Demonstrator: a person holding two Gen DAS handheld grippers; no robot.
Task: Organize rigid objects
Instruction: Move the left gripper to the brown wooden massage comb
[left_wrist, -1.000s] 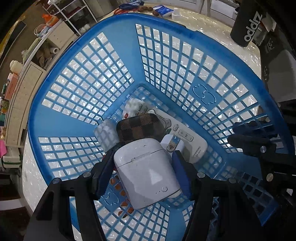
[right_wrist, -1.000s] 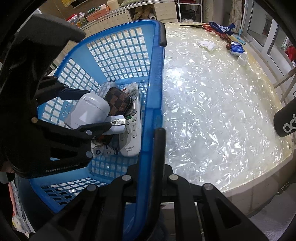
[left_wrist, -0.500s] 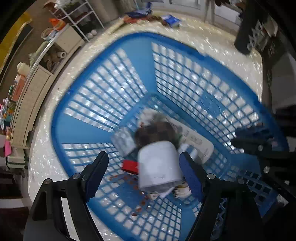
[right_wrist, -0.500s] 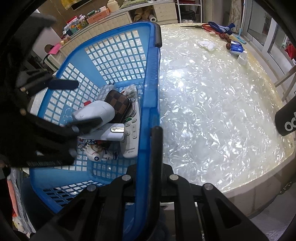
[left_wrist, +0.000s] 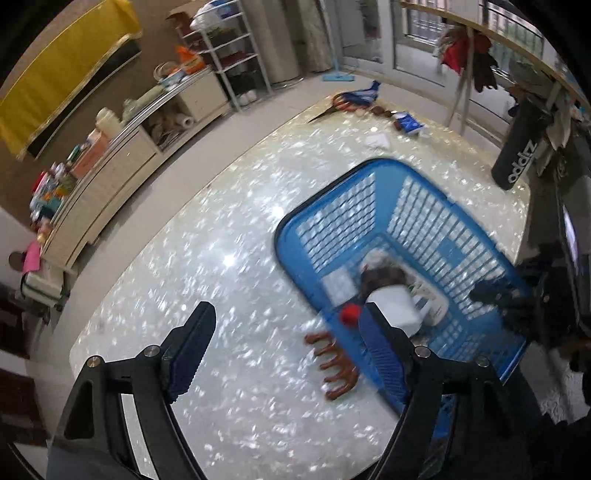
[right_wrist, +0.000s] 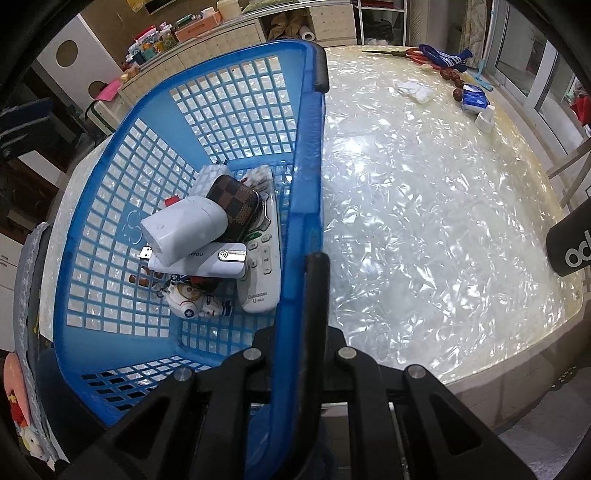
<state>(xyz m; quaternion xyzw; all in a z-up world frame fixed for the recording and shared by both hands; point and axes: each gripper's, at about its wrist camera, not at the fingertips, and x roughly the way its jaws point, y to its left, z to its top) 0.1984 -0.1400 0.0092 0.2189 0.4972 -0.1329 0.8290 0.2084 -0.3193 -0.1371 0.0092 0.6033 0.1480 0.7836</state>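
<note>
Left wrist view: the left tool (left_wrist: 284, 334) hangs above the pearly, shell-patterned counter (left_wrist: 207, 266) with its two blue-padded fingers (left_wrist: 190, 349) spread wide and nothing between them. To its right stands the blue plastic lattice basket (left_wrist: 424, 206), blurred here; inside it a white rounded plastic case (left_wrist: 393, 306) lies against a brown chequered pouch (left_wrist: 382, 275). A brown clawed hair clip (left_wrist: 332, 363) lies on the counter just outside the basket's near wall. A black cylinder printed "zippo" (left_wrist: 521, 147) stands near the counter's far right edge.

Right wrist view: the right tool (right_wrist: 306, 280) is closed on the basket's (right_wrist: 236, 66) blue rim, one black finger (right_wrist: 317, 295) pressed against the outside of the wall. On the basket floor the white case (right_wrist: 184, 229) rests on top of a flat white device with a silver label (right_wrist: 210, 262) and touches the chequered pouch (right_wrist: 234, 203). A long white remote control (right_wrist: 262, 258) lies beside the wall, partly under the pouch. A small white round-headed toy figure (right_wrist: 188, 301) sits nearest the camera. Scissors with red handles (right_wrist: 402, 53) and a blue packet (right_wrist: 472, 98) lie at the counter's (right_wrist: 424, 203) far end.
</note>
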